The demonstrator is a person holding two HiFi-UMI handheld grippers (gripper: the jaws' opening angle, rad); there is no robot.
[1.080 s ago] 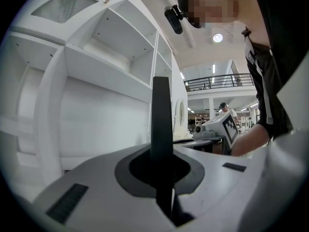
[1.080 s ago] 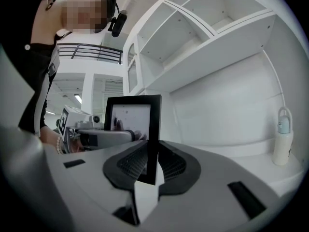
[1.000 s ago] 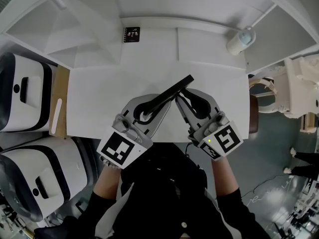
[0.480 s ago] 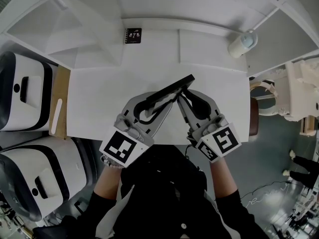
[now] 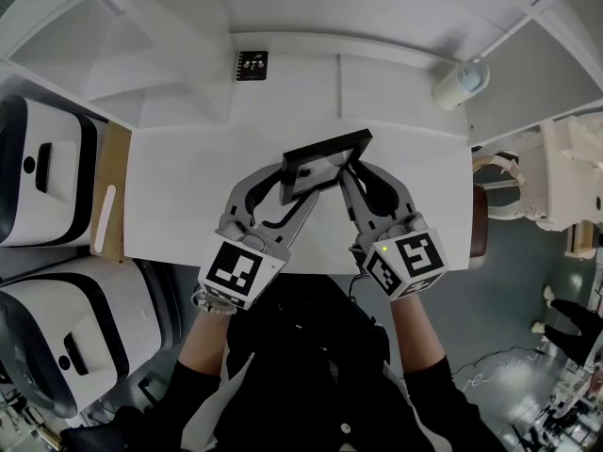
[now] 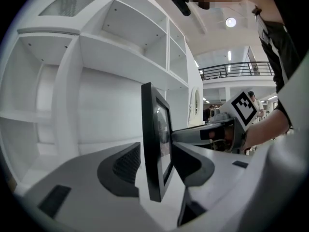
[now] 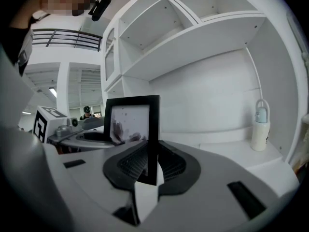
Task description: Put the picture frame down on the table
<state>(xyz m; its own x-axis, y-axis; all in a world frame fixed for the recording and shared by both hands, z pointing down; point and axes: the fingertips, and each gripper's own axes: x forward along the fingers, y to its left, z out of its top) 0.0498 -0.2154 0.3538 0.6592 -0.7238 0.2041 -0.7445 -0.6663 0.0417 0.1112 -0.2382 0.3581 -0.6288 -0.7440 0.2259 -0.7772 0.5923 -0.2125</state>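
A black picture frame (image 5: 325,165) with a pale picture is held upright above the white table (image 5: 188,186), its face tilted toward me. My left gripper (image 5: 287,181) is shut on its left edge. In the left gripper view the frame (image 6: 154,144) stands edge-on between the dark pads. My right gripper (image 5: 350,170) is shut on its right edge. The frame's side (image 7: 153,144) sits pinched between the ribbed pads in the right gripper view. Whether its bottom edge touches the table is hidden by the grippers.
A small black card (image 5: 251,66) lies at the back of the table. A white bottle (image 5: 459,81) stands at the back right, also visible as the bottle (image 7: 259,127). White shelving (image 7: 193,37) rises behind. White-and-black machines (image 5: 42,172) and a wooden board (image 5: 111,191) sit left.
The frame has turned from edge-on and slanted to showing its face, and both grippers have shifted slightly forward with it.
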